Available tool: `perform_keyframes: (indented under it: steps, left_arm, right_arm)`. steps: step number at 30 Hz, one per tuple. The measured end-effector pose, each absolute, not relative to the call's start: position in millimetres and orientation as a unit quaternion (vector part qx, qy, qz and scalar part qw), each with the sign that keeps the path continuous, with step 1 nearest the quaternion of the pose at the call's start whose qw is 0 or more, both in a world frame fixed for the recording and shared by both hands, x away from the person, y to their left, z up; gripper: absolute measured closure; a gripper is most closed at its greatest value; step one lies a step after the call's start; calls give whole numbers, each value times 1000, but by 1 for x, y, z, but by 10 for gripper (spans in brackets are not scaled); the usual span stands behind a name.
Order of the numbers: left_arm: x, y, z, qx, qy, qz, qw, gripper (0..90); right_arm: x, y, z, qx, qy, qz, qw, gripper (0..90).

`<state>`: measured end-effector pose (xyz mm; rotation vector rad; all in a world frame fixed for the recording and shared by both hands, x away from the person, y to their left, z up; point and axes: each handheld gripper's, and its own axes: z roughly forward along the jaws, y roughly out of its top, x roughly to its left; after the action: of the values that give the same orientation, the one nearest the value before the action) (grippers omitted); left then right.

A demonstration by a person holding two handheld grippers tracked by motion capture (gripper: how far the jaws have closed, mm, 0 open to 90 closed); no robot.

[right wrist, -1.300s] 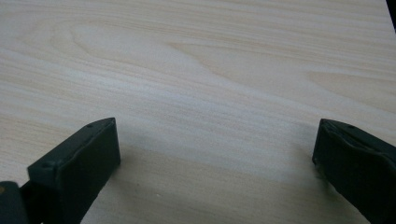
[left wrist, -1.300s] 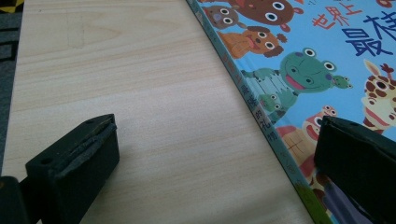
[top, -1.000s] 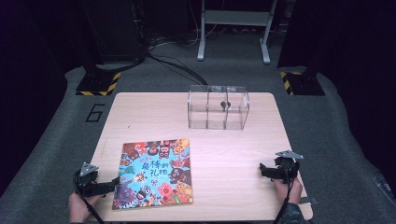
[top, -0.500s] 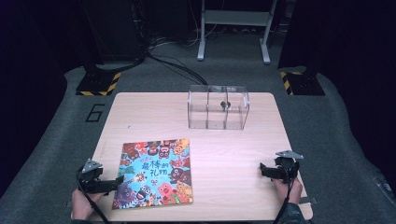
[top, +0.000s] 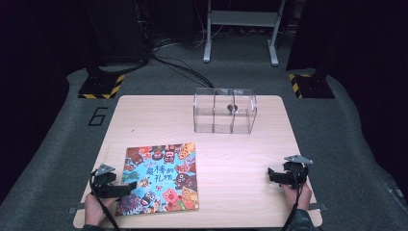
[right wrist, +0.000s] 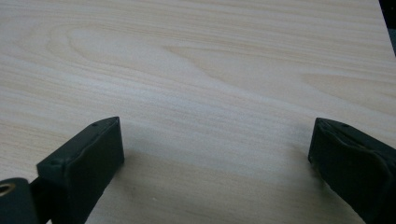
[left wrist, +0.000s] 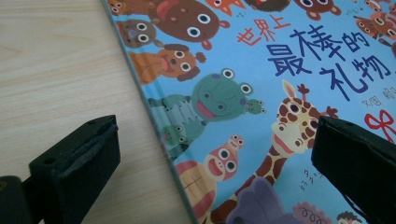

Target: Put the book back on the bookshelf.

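A picture book [top: 159,177] with a blue cover of cartoon animals lies flat on the wooden table [top: 144,120] at the front left. My left gripper [top: 126,187] is open at the book's left edge. In the left gripper view the book [left wrist: 261,93] spreads between the jaws, its left edge [left wrist: 154,116] running between them, with one jaw over bare wood and the other over the cover. My right gripper [top: 272,175] is open low over bare wood at the front right, with nothing between its jaws [right wrist: 215,154].
A clear plastic box [top: 224,110] with compartments stands at the back middle of the table, with a small dark object [top: 230,107] inside. Dark floor, cables and stand legs lie beyond the table's far edge.
My left gripper has moved right, toward the book, so its jaws now reach over the book's left edge. The right gripper has stayed in place.
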<state>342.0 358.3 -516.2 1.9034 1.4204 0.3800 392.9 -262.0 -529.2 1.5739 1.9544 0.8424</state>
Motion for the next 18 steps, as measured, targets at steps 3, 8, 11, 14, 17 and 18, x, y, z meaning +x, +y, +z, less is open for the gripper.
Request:
perform_keyframes:
  steps: [3, 8, 11, 14, 17, 18]
  left_arm:
    - [343, 352, -519, 738, 550, 151, 361, 58]
    - [343, 344, -522, 743, 544, 164, 354, 93]
    - [342, 342, -523, 745, 543, 167, 349, 89]
    - [342, 340, -524, 742, 546, 175, 348, 80]
    - [341, 338, -523, 741, 549, 176, 344, 76]
    - [341, 338, -522, 746, 548, 174, 336, 73]
  right_arm:
    - [393, -262, -529, 576, 716, 308, 245, 26]
    - [393, -262, -529, 576, 717, 308, 245, 26]
    - [393, -262, -529, 575, 717, 308, 245, 27]
    - [393, -262, -529, 575, 717, 309, 245, 27]
    - [393, -262, -529, 575, 717, 309, 245, 29]
    - [393, -262, -529, 575, 717, 309, 245, 30]
